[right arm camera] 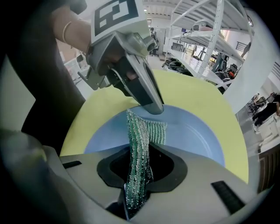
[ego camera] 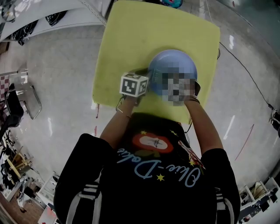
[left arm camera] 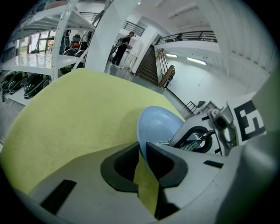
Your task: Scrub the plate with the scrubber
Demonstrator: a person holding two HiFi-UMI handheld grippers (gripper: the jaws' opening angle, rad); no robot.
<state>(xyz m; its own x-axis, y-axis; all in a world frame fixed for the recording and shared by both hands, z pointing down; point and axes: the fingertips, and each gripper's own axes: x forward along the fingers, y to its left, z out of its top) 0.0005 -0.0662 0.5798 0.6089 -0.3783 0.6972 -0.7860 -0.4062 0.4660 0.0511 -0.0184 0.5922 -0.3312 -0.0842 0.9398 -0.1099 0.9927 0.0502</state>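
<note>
Our right gripper (right arm camera: pixel 140 151) pinches the green scrubber (right arm camera: pixel 142 129), its free end over the blue plate (right arm camera: pixel 197 131). Our left gripper (left arm camera: pixel 142 148) clamps the plate's rim on the yellow tabletop (left arm camera: pixel 74 113). Risk: scrub strokes lever that thin rim grip loose and the plate skates or tips.

Right hand-held gripper (right arm camera: pixel 139 154): jaws closed on a green mesh scrubber (right arm camera: pixel 141 135), pinched upright between the pads. The scrubber's upper end fans out above the jaws, over the blue plate (right arm camera: pixel 194 131); contact with the plate cannot be confirmed. The plate lies flat on the yellow desk (right arm camera: pixel 199 94), with desk surface visible to the left, beyond it and to the right. Left hand-held gripper (right arm camera: pixel 153 106): reaches down from the upper left, tip at the plate's far rim. Its marker cube (right arm camera: pixel 116 13) sits above, a hand (right arm camera: pixel 70 30) with a bangle behind it. White shelving (right arm camera: pixel 212 37) stands past the desk's far edge.
</note>
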